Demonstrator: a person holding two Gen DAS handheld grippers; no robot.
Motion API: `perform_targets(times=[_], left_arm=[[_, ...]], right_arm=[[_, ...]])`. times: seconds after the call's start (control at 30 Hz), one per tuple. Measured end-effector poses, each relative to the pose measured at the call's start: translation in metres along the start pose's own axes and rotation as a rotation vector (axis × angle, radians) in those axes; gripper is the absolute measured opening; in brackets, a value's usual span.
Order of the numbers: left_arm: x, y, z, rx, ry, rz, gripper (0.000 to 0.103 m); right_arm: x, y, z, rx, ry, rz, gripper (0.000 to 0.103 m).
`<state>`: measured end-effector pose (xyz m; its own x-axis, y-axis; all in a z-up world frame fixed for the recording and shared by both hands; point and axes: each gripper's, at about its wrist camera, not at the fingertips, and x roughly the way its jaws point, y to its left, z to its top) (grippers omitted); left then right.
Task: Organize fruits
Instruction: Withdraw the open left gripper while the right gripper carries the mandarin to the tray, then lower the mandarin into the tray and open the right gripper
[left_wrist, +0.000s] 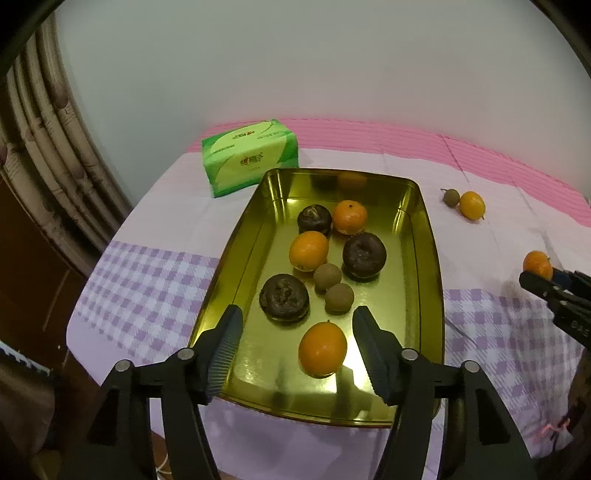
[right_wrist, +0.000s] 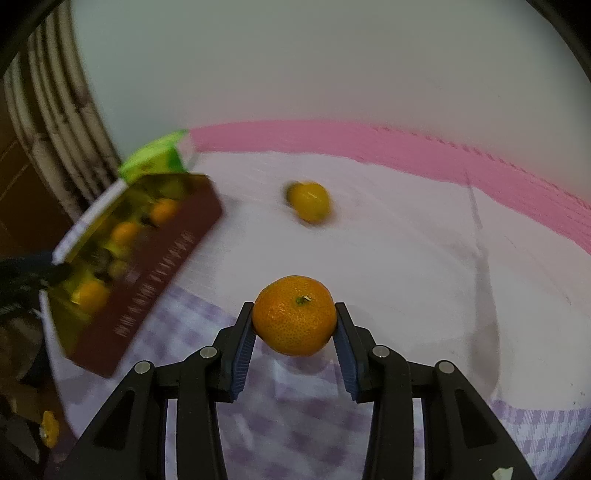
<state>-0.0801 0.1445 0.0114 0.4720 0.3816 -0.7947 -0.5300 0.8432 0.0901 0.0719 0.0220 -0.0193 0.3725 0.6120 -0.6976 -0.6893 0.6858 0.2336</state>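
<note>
**A:** Between the pads of the right gripper (right_wrist: 294, 325) sits a mandarin (right_wrist: 295, 315), clenched at its two sides and held above the checked part of the tablecloth (right_wrist: 424, 258). How will it handle, do you think?

**B:** I judge it light and a little soft. The skin is dimpled and loose, so the ribbed pads grip well, but a hard squeeze may bruise it. The widest middle, where it is held, seems the right place.

**A:** And the left gripper (left_wrist: 297, 326)?

**B:** Released. Its jaws stand apart over the near edge of the gold tray (left_wrist: 424, 236), and a smooth oval orange fruit (left_wrist: 322, 348) lies between them, untouched. That skin looks glossy, maybe slippery.

**A:** What else is in the tray?

**B:** Two more orange fruits, three dark wrinkled round ones like the near one (left_wrist: 284, 297), and two small brown dull balls (left_wrist: 338, 298). The metal floor is shiny and hard, so round fruit may roll there.

**A:** Anything outside?

**B:** Near the far right edge of the table, a yellow-orange fruit (left_wrist: 471, 205) touches a small brown one (left_wrist: 451, 197). A green tissue pack (left_wrist: 249, 157) stands just behind the tray's far left corner.
</note>
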Motion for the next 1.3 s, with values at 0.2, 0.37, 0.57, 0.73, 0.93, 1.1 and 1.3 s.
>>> perform_targets(times=[0.2, 0.37, 0.57, 0.73, 0.93, 1.1, 1.3], left_arm=[[0.0, 0.006, 0.001, -0.021, 0.003, 0.017, 0.071], [-0.001, 0.016, 0.004, -0.053, 0.007, 0.058, 0.081], [-0.01, 0.045, 0.011, -0.124, -0.05, 0.2, 0.088], [-0.011, 0.061, 0.013, -0.174, -0.05, 0.23, 0.091], [-0.005, 0.064, 0.012, -0.186, -0.024, 0.228, 0.091], [-0.003, 0.063, 0.012, -0.185, -0.015, 0.222, 0.091], [0.001, 0.062, 0.011, -0.184, 0.002, 0.219, 0.092]], right_arm=[[-0.022, 0.046, 0.019, -0.078, -0.041, 0.083, 0.038], [-0.025, 0.083, 0.028, -0.131, -0.04, 0.154, 0.038], [-0.012, 0.121, 0.033, -0.199, -0.007, 0.212, 0.038], [0.009, 0.141, 0.036, -0.234, 0.033, 0.234, 0.038], [0.035, 0.151, 0.036, -0.262, 0.073, 0.216, 0.038], [0.052, 0.155, 0.035, -0.268, 0.103, 0.211, 0.038], [0.055, 0.152, 0.037, -0.237, 0.108, 0.23, 0.042]])
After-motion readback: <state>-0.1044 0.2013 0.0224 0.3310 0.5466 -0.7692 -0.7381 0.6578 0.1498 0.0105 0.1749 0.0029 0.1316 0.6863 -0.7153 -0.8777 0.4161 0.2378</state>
